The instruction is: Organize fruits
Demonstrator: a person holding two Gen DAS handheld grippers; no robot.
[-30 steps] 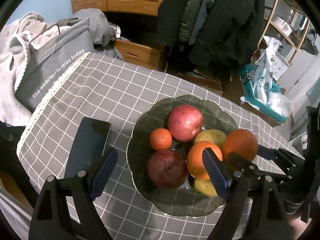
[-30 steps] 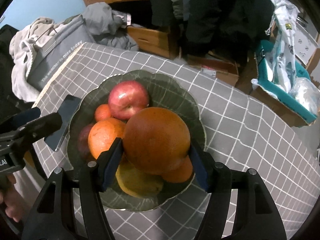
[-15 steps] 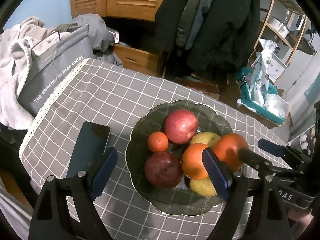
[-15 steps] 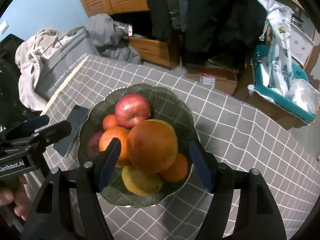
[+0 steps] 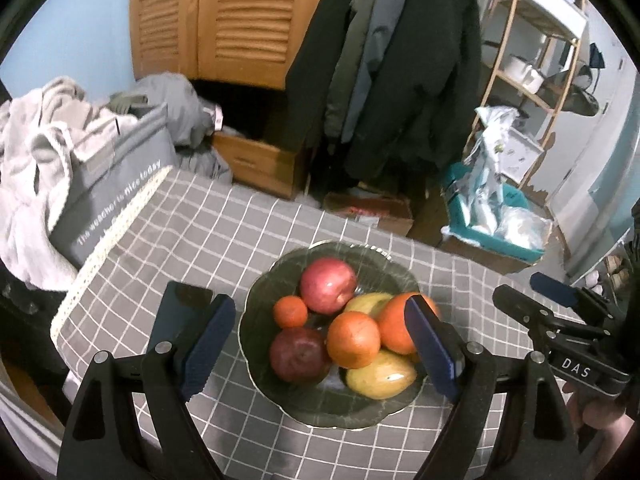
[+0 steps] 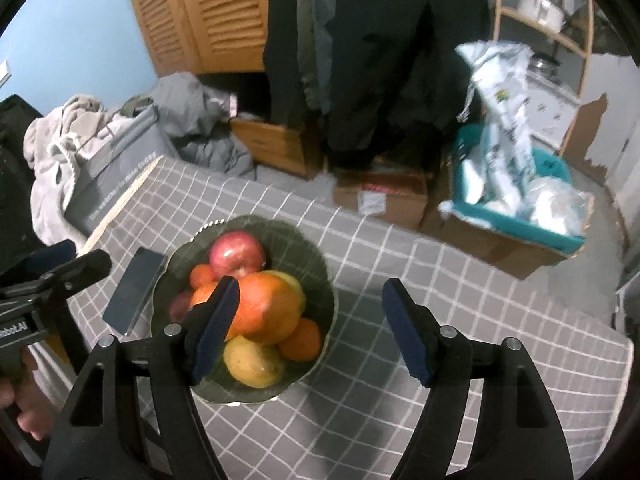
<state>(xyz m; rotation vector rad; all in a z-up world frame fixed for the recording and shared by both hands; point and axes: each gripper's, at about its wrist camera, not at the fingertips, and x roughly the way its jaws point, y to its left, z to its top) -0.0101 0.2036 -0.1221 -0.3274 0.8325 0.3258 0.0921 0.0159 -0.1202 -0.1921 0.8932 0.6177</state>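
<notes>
A dark green bowl point(image 5: 262, 380) point(image 6: 320, 280) on the grey checked tablecloth holds several fruits. Among them are a red apple point(image 5: 328, 286) point(image 6: 237, 254), a dark red apple point(image 5: 300, 354), a big orange point(image 5: 394, 324) point(image 6: 266, 308), a smaller orange point(image 5: 353, 339), a tangerine point(image 5: 291, 312) and a yellow fruit point(image 5: 380, 374). My left gripper point(image 5: 320, 344) hangs open above the bowl, nothing between its pads. My right gripper point(image 6: 310, 330) is above the bowl's right side; its jaws are opening and hold nothing. The big orange rests on the pile below its left pad.
A dark phone point(image 5: 180, 312) point(image 6: 134, 290) lies flat just left of the bowl. A grey fabric bin point(image 5: 112, 196) with clothes stands off the table's left edge. Beyond the far edge are cardboard boxes point(image 6: 380, 196), a teal basket point(image 6: 520, 216) and hanging coats.
The right gripper let go of the big orange, which now lies in the bowl, and its jaws spread. Both grippers rose, so the bowl looks smaller and farther away.
</notes>
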